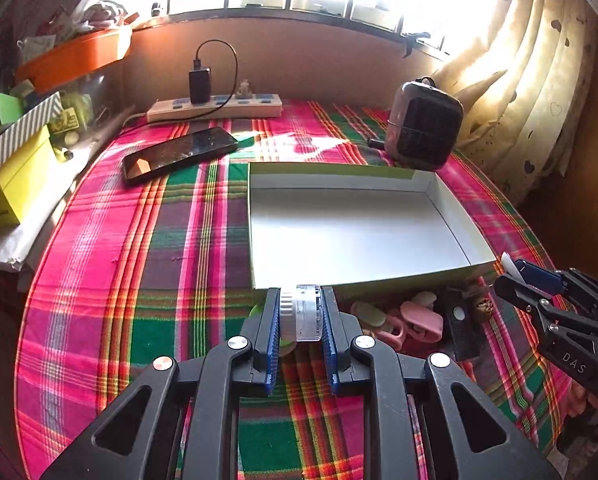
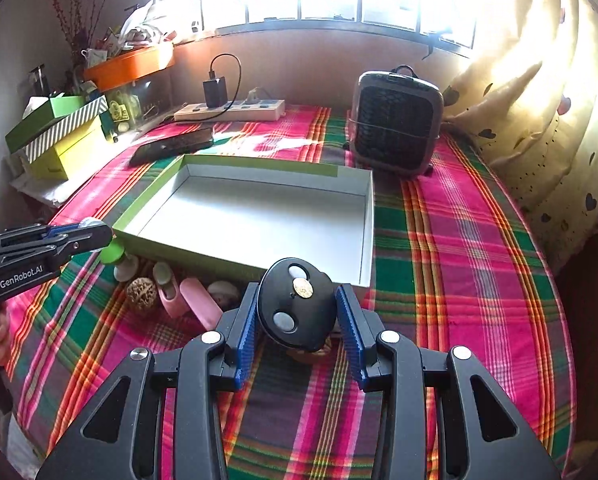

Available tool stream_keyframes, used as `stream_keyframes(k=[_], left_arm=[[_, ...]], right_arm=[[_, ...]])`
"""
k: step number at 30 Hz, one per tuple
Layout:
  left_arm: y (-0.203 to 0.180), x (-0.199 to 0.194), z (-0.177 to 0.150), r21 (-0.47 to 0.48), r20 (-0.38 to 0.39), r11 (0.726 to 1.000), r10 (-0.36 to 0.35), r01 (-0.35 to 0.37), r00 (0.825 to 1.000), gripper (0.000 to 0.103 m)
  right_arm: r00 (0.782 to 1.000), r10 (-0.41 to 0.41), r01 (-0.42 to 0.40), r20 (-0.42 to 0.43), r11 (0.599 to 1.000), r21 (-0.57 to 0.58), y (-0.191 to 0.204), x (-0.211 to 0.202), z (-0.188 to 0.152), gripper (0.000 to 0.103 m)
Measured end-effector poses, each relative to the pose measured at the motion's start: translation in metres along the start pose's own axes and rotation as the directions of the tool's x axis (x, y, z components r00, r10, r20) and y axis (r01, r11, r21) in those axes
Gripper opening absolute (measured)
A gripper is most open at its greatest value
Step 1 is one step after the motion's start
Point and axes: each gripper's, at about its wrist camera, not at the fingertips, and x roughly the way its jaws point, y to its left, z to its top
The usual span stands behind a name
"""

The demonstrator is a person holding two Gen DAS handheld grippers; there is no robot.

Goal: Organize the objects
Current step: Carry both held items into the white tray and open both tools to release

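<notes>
While my left gripper (image 1: 300, 316) is clamped nearly shut on a small clear plastic roll with a white ribbed rim (image 1: 304, 312), my right gripper (image 2: 295, 312) pinches a black rounded remote fob with two grey buttons (image 2: 295, 310) between its blue pads, jaws partway apart. Both held things hang at the near edge of the shallow white cardboard box lid with green outer walls (image 2: 363, 216), which lies empty on the table under a pink, green and orange plaid cloth (image 2: 459, 240). Just in front of the lid's near wall lie pink clips (image 2: 171, 294), a brown walnut (image 2: 141, 289) and other small pieces. Beyond the lid lie a black phone (image 1: 179, 154), a white power strip (image 1: 215, 108) and a small dark fan heater (image 2: 395, 120).
</notes>
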Motion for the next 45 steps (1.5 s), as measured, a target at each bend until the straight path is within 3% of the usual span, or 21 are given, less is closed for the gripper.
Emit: stream_keyframes(k=[21, 32, 45], left_arm=[[-0.002, 0.067, 0.063, 0.003, -0.048, 1.000, -0.018, 0.018, 0.999, 0.017], [-0.005, 0.107, 0.080, 0.025, -0.088, 1.000, -0.005, 0.007, 0.996, 0.017], [-0.007, 0.126, 0.082, 0.041, -0.114, 0.999, 0.006, -0.002, 0.993, 0.017]], right_arm=[[0.997, 0.033, -0.034, -0.071, 0.999, -0.017, -0.005, 0.079, 0.065, 0.039], [0.992, -0.001, -0.002, -0.128, 1.000, -0.021, -0.012, 0.120, 0.073, 0.039], [0.987, -0.016, 0.014, -0.159, 1.000, -0.013, -0.018, 0.137, 0.071, 0.039]])
